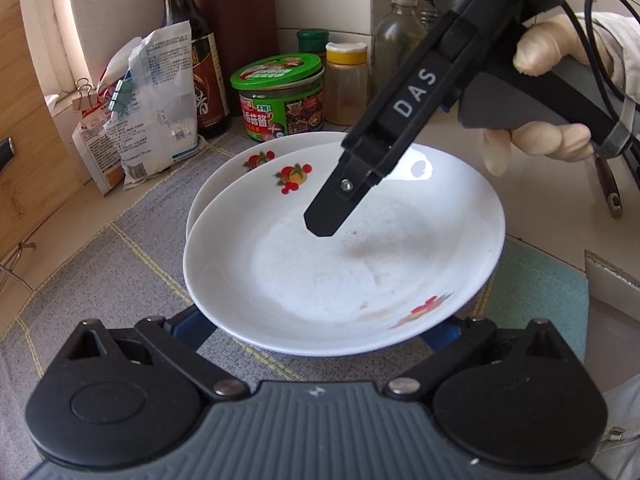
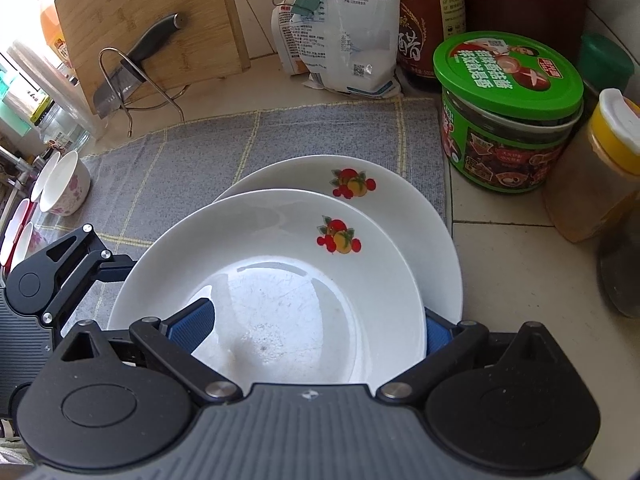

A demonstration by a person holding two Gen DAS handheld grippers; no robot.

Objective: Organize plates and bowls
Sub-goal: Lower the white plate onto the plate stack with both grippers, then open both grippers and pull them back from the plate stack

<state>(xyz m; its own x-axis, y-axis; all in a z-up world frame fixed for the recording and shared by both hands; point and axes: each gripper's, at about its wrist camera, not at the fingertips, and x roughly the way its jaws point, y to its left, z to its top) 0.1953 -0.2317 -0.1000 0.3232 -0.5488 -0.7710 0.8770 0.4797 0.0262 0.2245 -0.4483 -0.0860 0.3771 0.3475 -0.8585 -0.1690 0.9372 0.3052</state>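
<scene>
Top plate (image 2: 280, 280) stacked off-centre on 2nd plate (image 2: 400, 208), on mat (image 2: 200, 144) — rim inside right gripper (image 2: 316, 328), jaws wide, pads astride edge. Left gripper (image 1: 320, 336) at opposite rim, jaws wide, fingertips hidden.

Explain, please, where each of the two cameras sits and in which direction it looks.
Left wrist view: sits on the left gripper, facing the top plate from its near rim toward the jars; the right gripper and a gloved hand show.
Right wrist view: sits on the right gripper, looking down into the top plate toward the knife rack; the left gripper's linkage shows at left.
Shared: both plates, the grey mat and the green-lidded jar.
</scene>
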